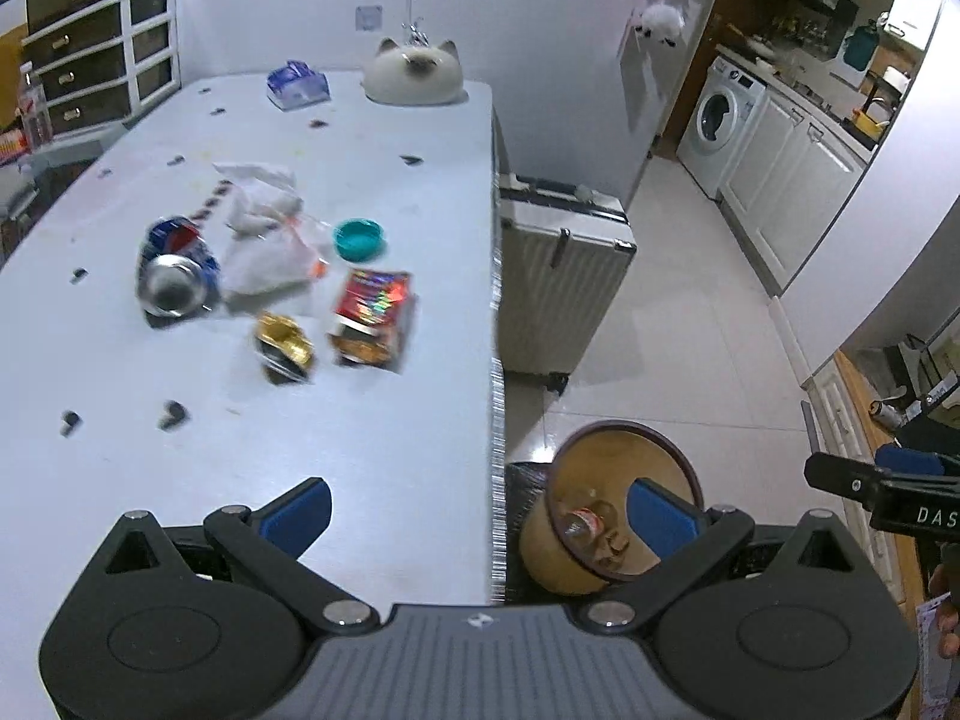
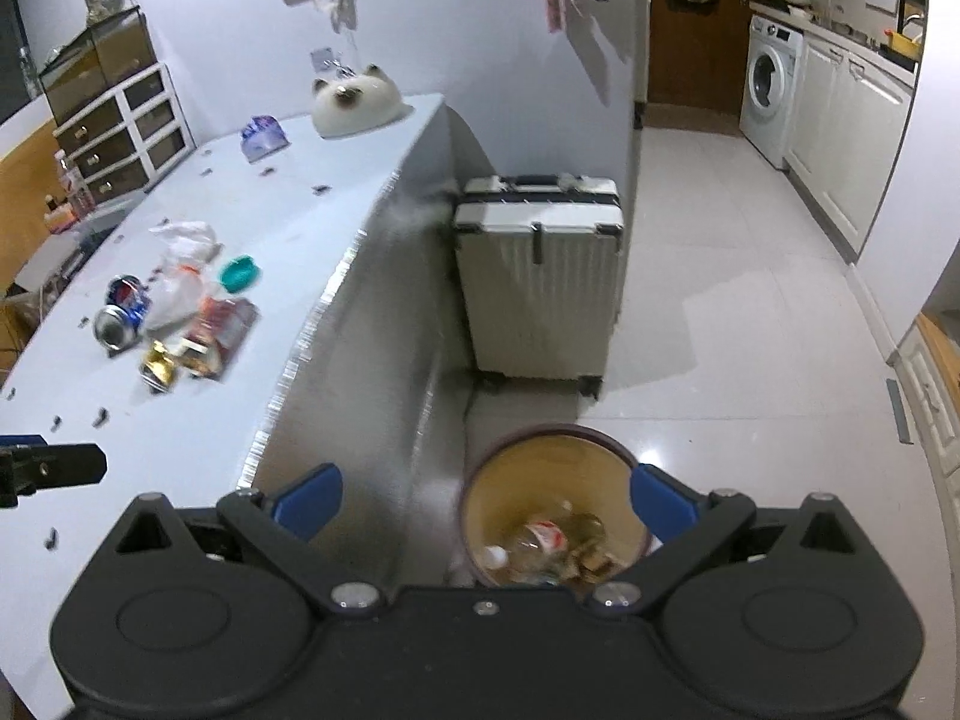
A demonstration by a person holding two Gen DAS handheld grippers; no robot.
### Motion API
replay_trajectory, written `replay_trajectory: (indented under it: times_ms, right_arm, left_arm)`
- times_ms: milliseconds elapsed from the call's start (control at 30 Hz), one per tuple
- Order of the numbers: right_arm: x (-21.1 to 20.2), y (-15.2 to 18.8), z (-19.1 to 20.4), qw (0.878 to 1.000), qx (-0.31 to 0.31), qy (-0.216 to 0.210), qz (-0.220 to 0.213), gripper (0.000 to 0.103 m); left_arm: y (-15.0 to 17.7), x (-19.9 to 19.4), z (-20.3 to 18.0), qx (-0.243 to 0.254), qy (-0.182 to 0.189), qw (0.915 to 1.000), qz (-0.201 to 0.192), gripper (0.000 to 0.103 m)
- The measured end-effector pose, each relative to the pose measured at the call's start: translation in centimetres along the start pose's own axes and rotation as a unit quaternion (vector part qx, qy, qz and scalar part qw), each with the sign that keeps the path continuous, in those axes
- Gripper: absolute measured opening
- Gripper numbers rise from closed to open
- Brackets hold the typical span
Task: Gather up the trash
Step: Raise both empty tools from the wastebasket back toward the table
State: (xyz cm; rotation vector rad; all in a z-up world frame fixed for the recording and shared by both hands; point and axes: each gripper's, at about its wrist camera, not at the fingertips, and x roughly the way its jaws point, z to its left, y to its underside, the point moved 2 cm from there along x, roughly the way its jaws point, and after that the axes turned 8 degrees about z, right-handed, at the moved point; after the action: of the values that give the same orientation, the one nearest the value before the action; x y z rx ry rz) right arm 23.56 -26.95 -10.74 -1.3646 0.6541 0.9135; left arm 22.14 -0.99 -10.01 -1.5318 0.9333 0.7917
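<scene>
Trash lies grouped on the white table (image 1: 372, 456): a crushed blue can (image 1: 174, 270), a white plastic bag (image 1: 264, 234), a teal lid (image 1: 358, 238), a red snack packet (image 1: 375, 315) and a gold wrapper (image 1: 283, 348). The same can (image 2: 120, 312), bag (image 2: 180, 282) and packet (image 2: 219, 330) appear in the right wrist view. A tan bin (image 2: 555, 510) with a bottle and scraps inside stands on the floor by the table's end. My left gripper (image 1: 477, 510) is open over the table edge, holding nothing. My right gripper (image 2: 486, 495) is open above the bin, holding nothing.
A white suitcase (image 2: 540, 276) stands against the table's end, just beyond the bin. A cat-shaped ornament (image 1: 414, 72) and a blue tissue pack (image 1: 297, 84) sit at the table's far end. Small dark scraps dot the tabletop. A washing machine (image 2: 768, 84) and cabinets line the right.
</scene>
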Motion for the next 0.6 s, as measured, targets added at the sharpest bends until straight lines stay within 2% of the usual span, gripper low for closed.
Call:
replay_trajectory:
  times_ms: [300, 600]
  right_arm:
    - [-0.4, 0.2, 9.7, 1.0, 0.017, -0.007, -0.025, 0.103]
    - [1.3, -1.6, 17.8, 0.999, -0.013, -0.012, -0.039, 0.103]
  left_arm:
    - [-1.2, -2.6, 8.8, 0.013, 0.0, 0.9997, -0.023, 0.103]
    - [-4.3, -2.2, 15.5, -0.004, 0.006, 0.9991, -0.041, 0.103]
